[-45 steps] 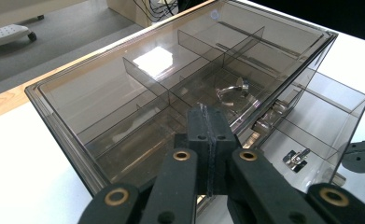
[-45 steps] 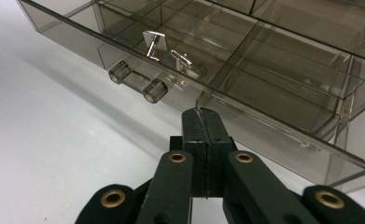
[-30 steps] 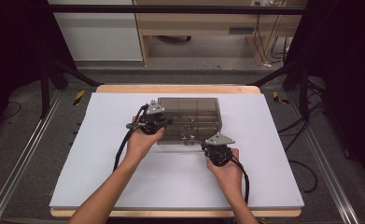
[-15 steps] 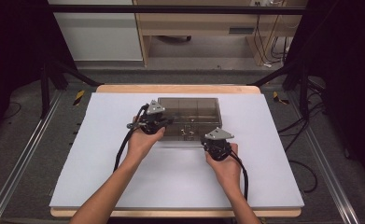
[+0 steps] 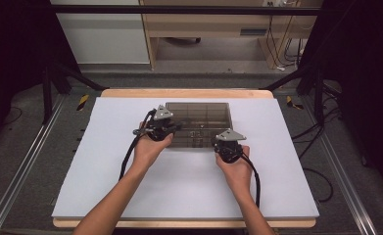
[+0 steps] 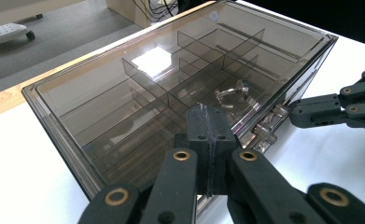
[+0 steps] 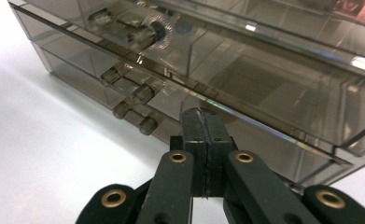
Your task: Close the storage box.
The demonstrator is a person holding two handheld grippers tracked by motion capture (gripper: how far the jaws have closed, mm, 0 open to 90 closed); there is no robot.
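A smoky clear compartment box (image 5: pixel 199 122) sits mid-counter (image 5: pixel 81 161), lid down. The left gripper (image 5: pixel 172 128) and right gripper (image 5: pixel 227 147), jaws pressed together and empty, meet its near edge by two latches (image 7: pixel 129 103).

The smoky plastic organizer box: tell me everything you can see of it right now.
The organizer box is a flat rectangle of smoke-tinted clear plastic, lying level on the white table toward its far edge. Its lid looks down; thin dividers beneath split it into compartments. Small latches line the near edge, and a small clear part lies inside. The left gripper and right gripper, jaws together, sit at that edge.
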